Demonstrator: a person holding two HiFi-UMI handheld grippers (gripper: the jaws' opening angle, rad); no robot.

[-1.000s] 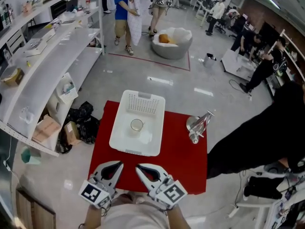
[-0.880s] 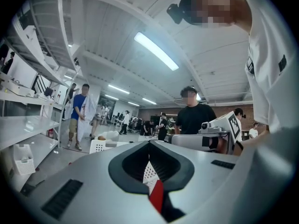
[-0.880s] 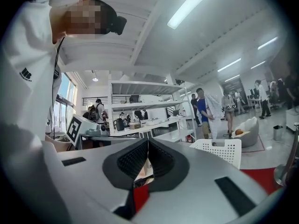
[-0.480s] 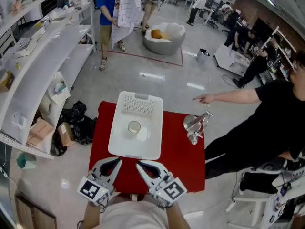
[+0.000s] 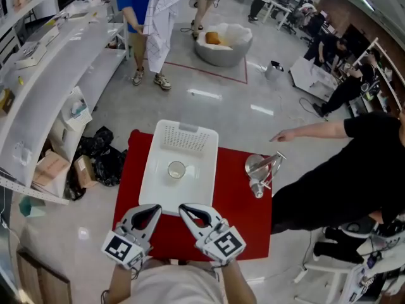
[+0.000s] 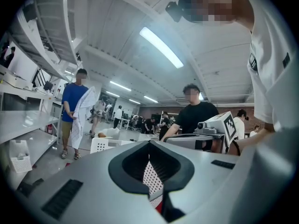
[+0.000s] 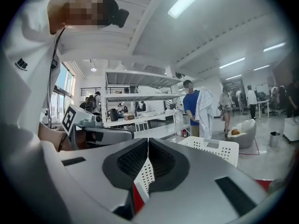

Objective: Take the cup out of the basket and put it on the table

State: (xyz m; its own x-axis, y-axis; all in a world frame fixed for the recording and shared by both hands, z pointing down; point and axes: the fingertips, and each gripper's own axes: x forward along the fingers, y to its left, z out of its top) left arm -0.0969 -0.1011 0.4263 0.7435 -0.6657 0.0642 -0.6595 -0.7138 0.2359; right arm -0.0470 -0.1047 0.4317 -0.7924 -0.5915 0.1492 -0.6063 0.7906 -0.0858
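A white perforated basket (image 5: 190, 141) stands on the red table (image 5: 237, 217). A small pale cup (image 5: 176, 170) stands upright on its floor, near the middle. My left gripper (image 5: 153, 209) and right gripper (image 5: 184, 208) hover side by side at the basket's near rim, both shut and empty. In the left gripper view the left gripper (image 6: 149, 146) has its jaws pressed together, with the basket (image 6: 105, 144) ahead to the left. The right gripper (image 7: 148, 143) also shows a closed seam, and the basket (image 7: 210, 148) lies ahead to its right. Neither gripper view shows the cup.
A shiny metal utensil (image 5: 261, 168) stands on the table's right side. A person in black (image 5: 354, 163) stands close to the right edge with an arm stretched out. White shelving (image 5: 50, 68) runs along the left; bags and boxes (image 5: 95, 160) lie on the floor beside the table.
Both grippers have moved forward together and now reach the basket's near rim. The person at the right has stretched an arm out over the floor.
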